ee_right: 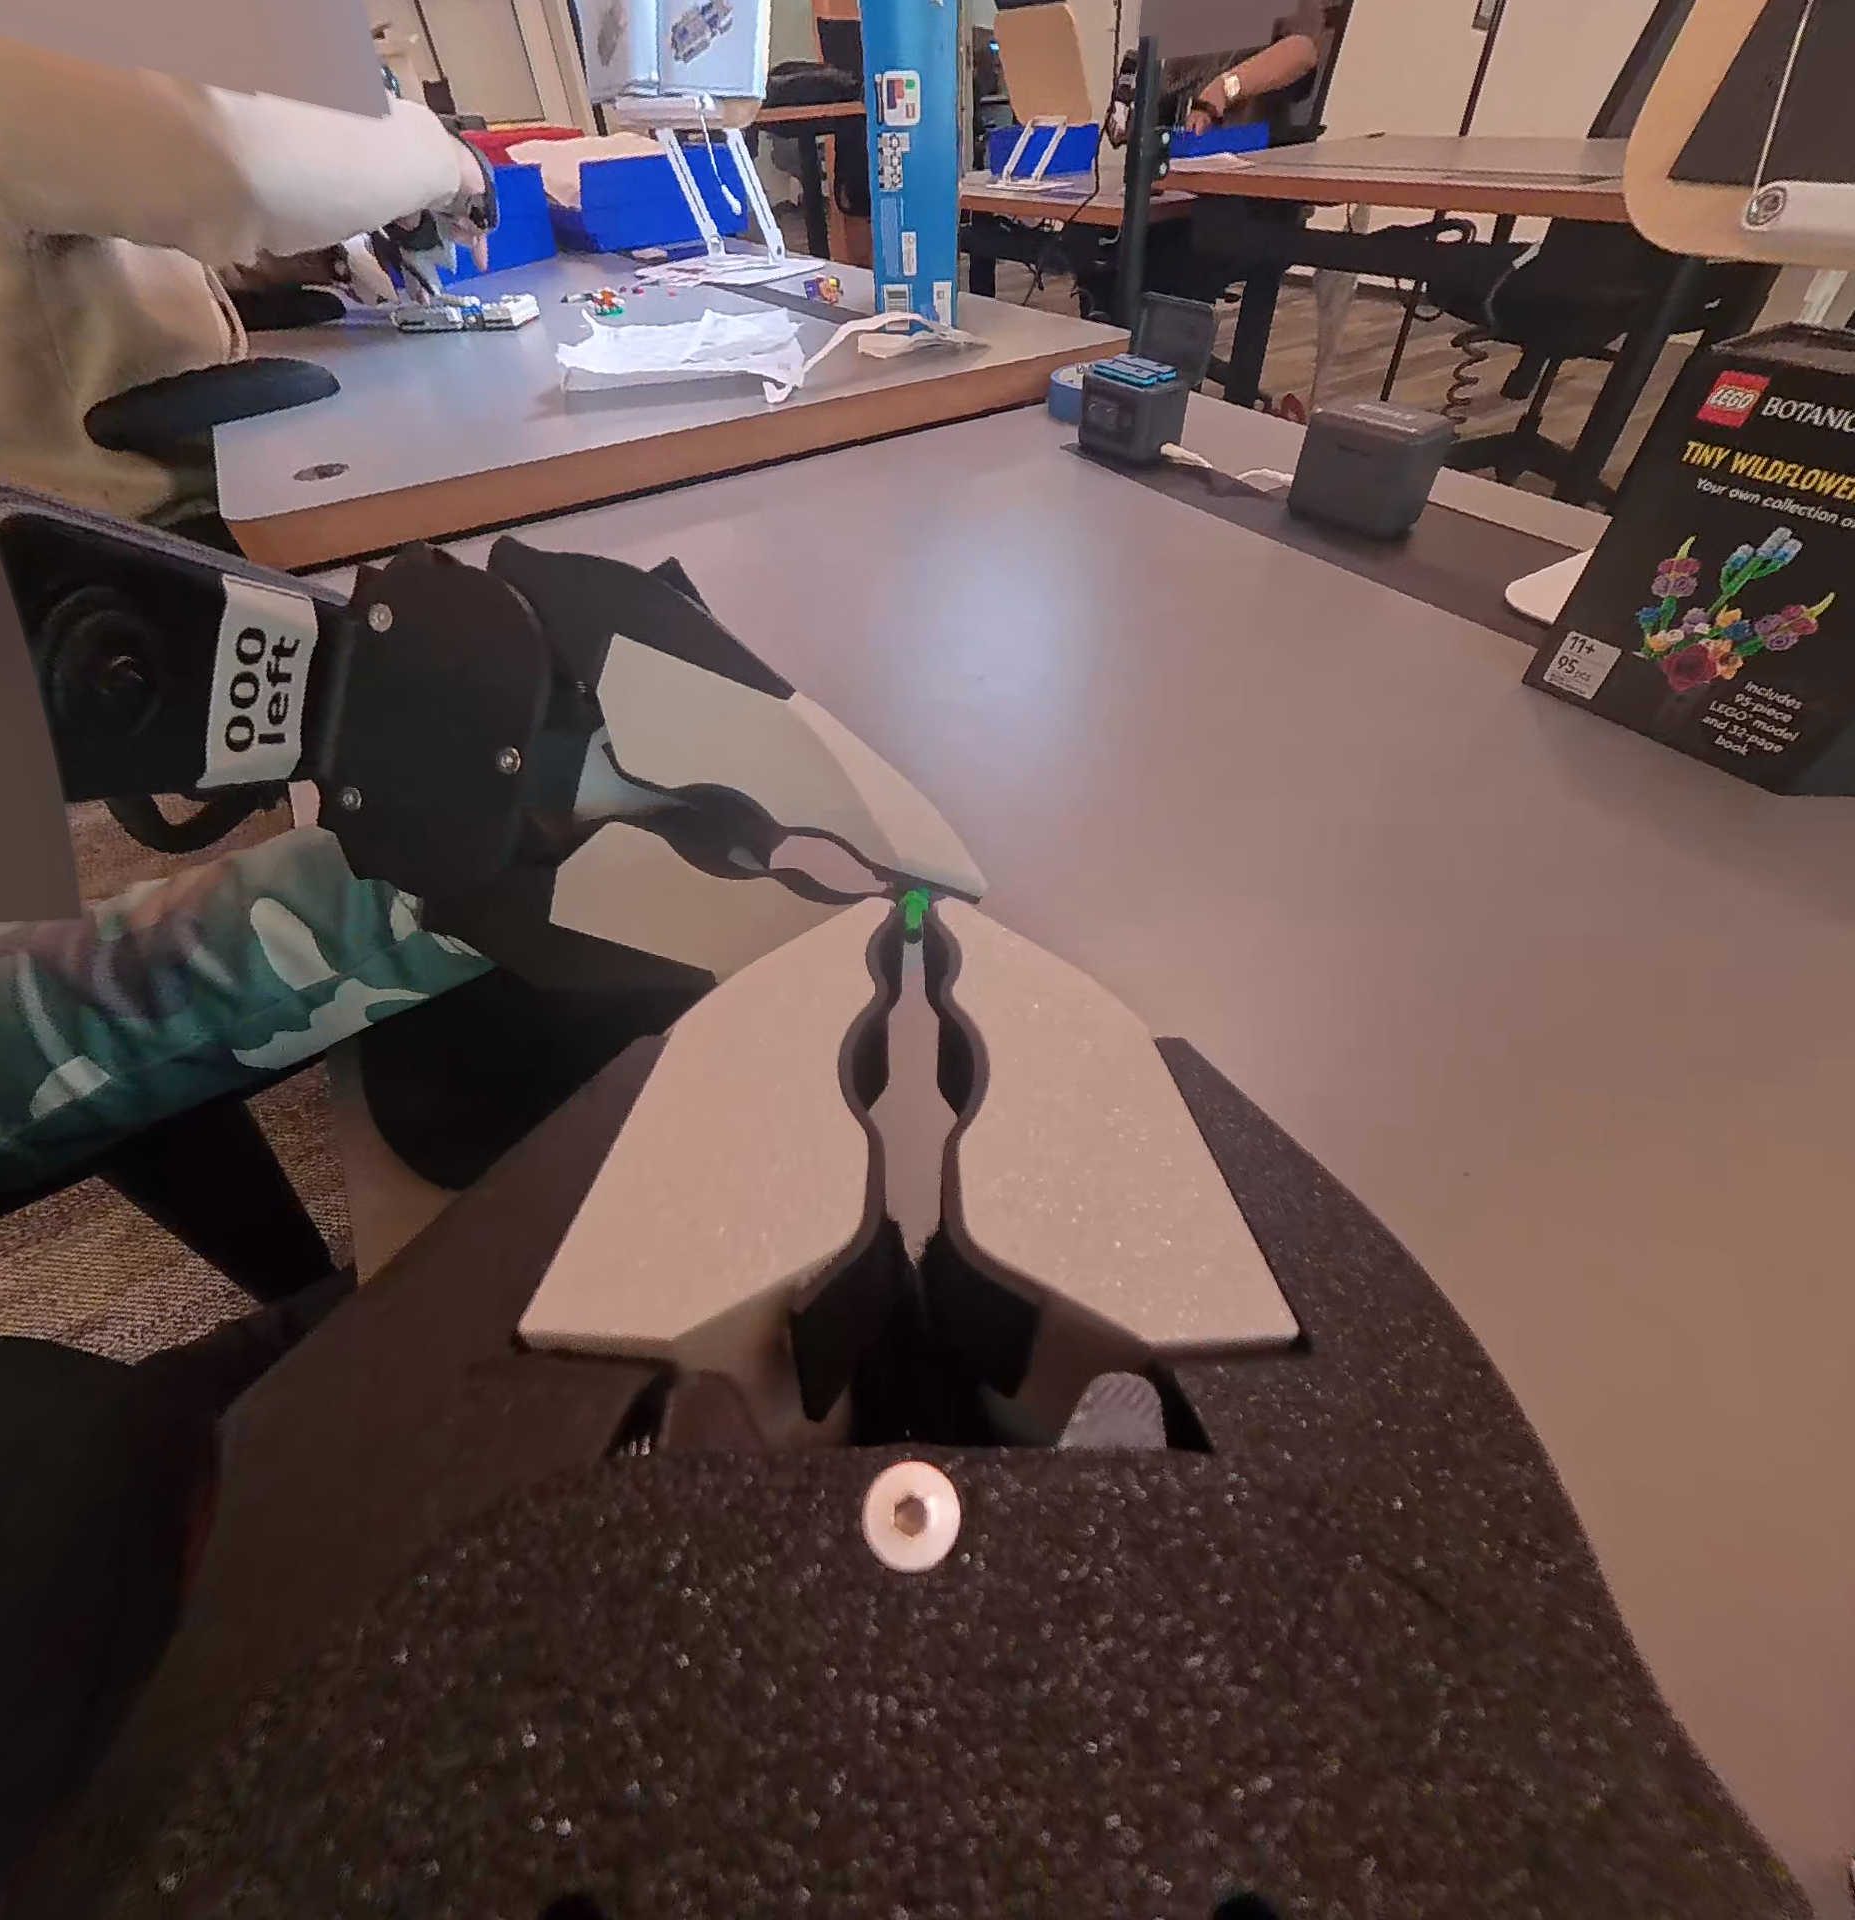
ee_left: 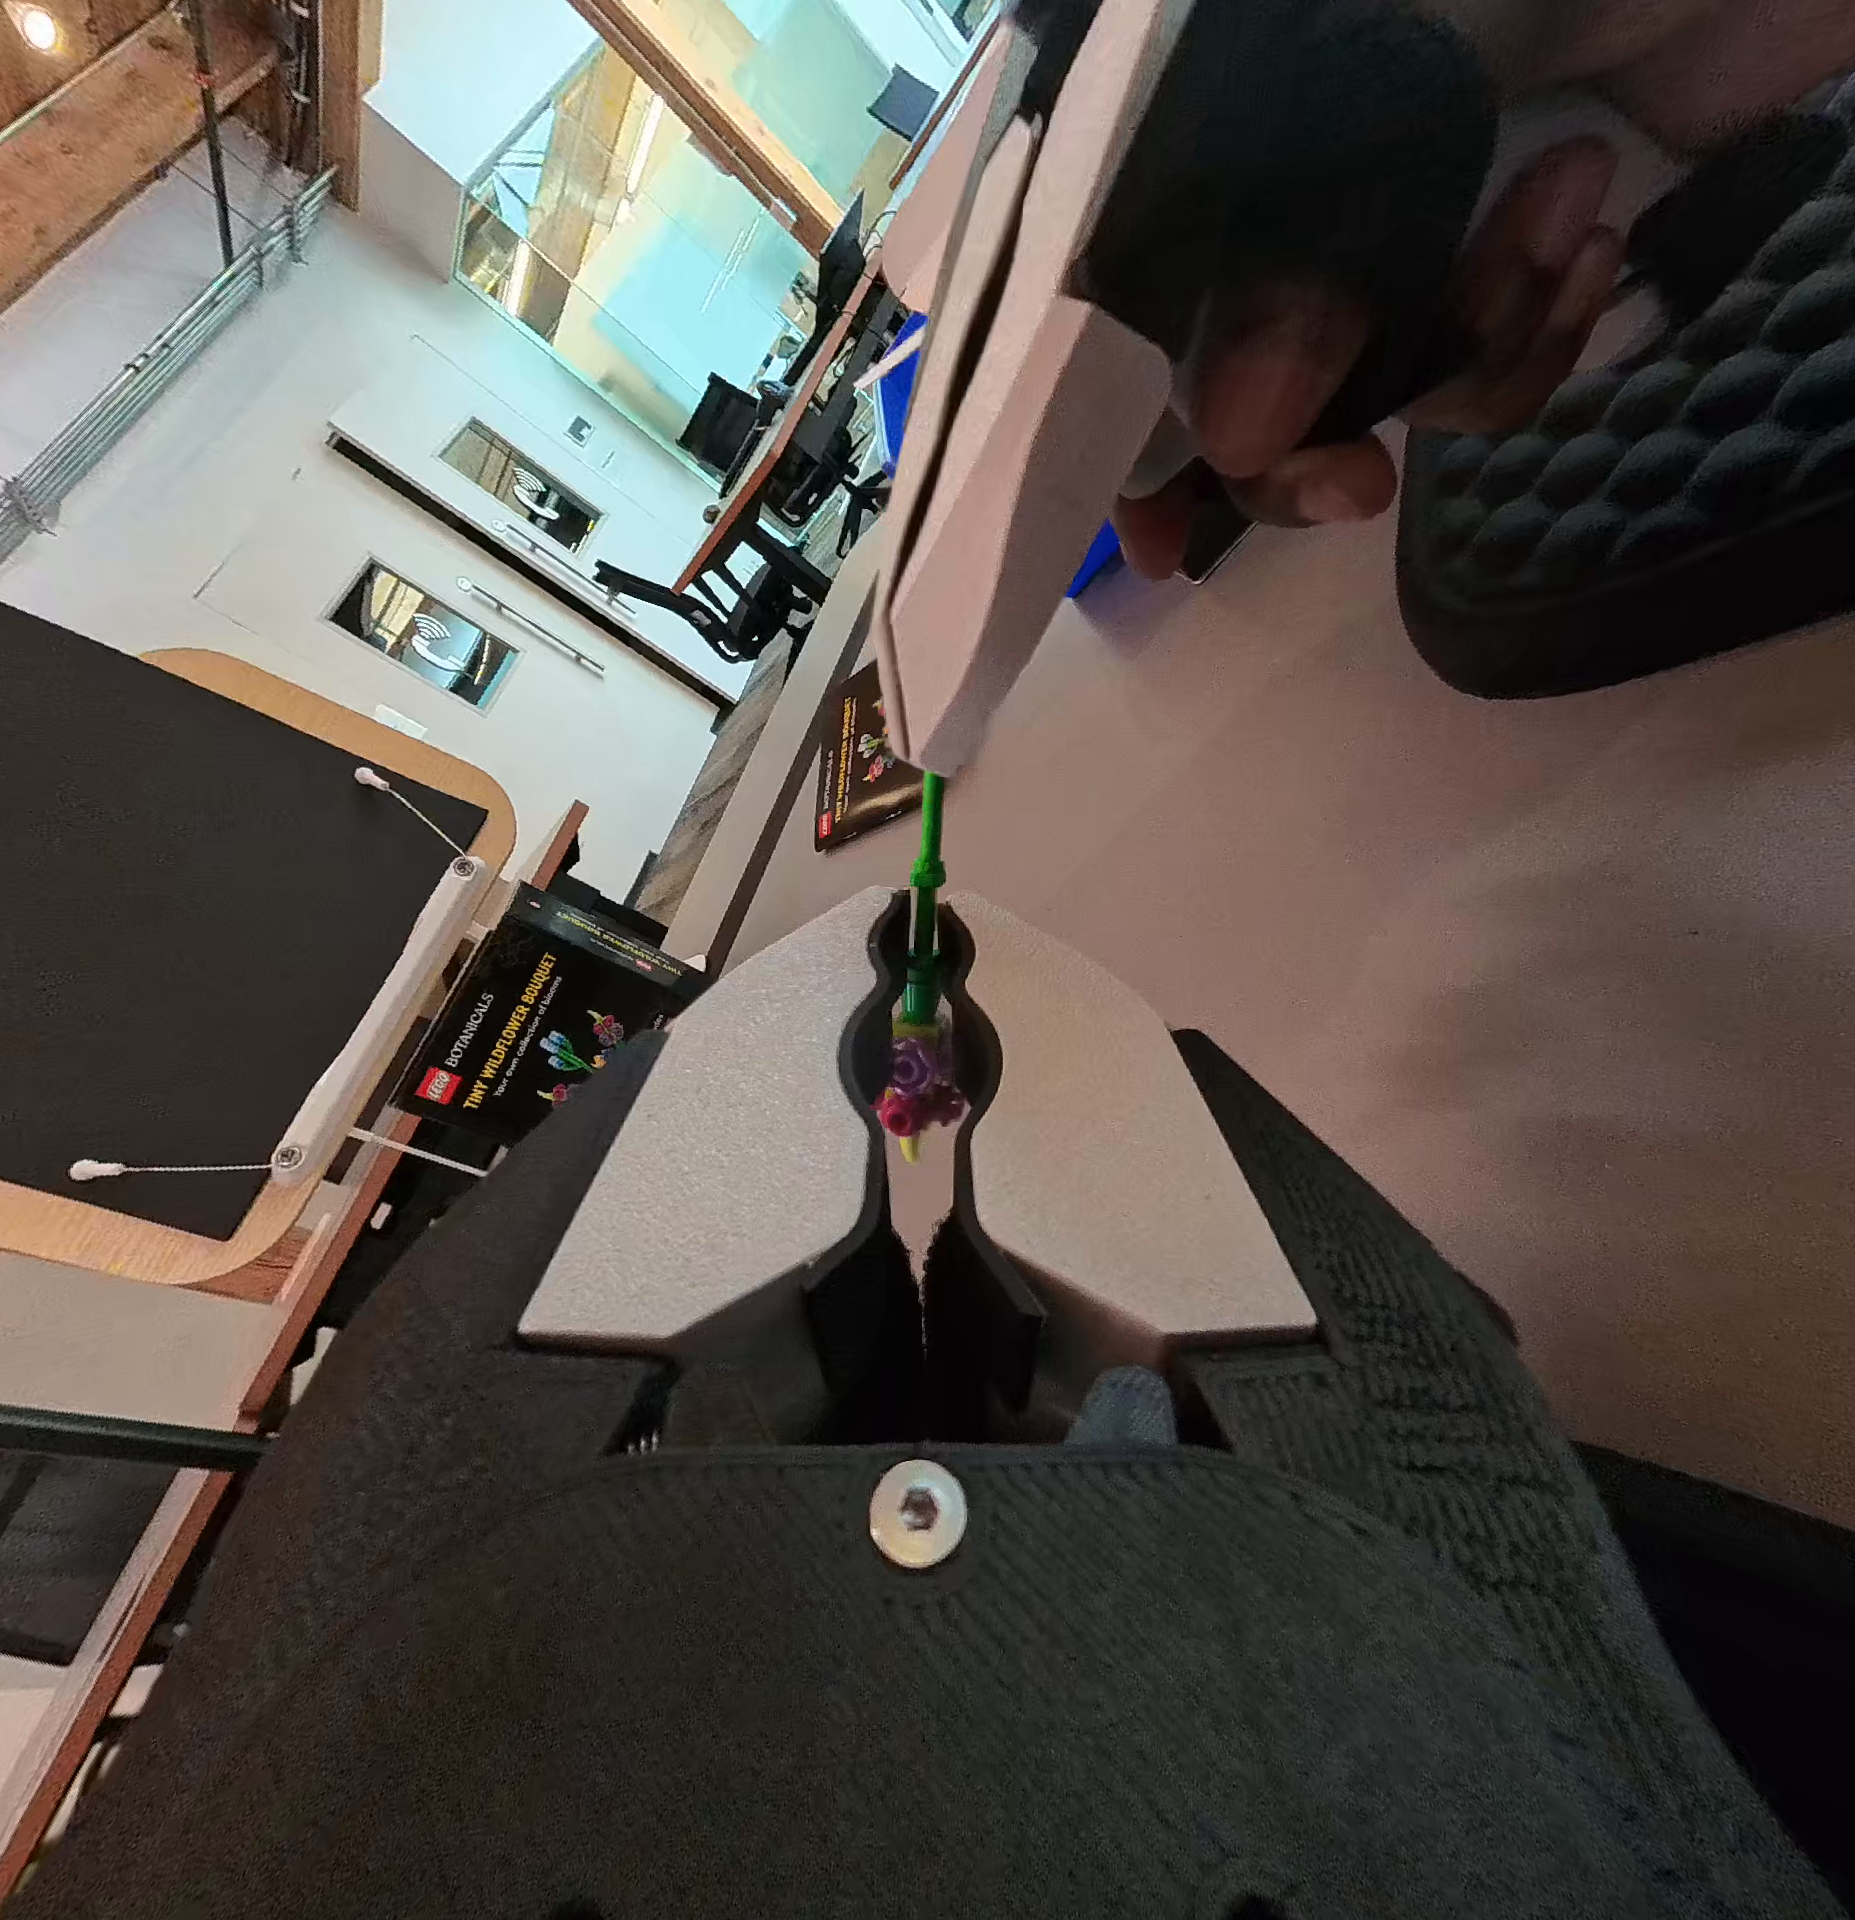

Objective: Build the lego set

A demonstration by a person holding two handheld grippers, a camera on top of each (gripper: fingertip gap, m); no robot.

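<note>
A thin green lego stem [ee_left: 931,831] carries a purple and magenta flower head [ee_left: 918,1075] at its near end. My left gripper [ee_left: 918,904] is shut on the stem, and the flower sits in the hollow between its fingers. My right gripper [ee_left: 928,756] comes in from above in the left wrist view and grips the stem's far end. In the right wrist view my right gripper [ee_right: 910,906] is shut on the green stem tip [ee_right: 910,914]. The left gripper [ee_right: 938,883] meets it tip to tip from the left. Both are held above the grey table [ee_right: 1266,779].
The black lego box [ee_right: 1733,582] stands at the table's right; it also shows in the left wrist view [ee_left: 528,1029]. An instruction booklet [ee_left: 861,769] lies flat. Two grey boxes [ee_right: 1364,468] sit at the far edge. A person works at the neighbouring table [ee_right: 435,416]. My two grippers' fingertips are within a few centimetres of each other.
</note>
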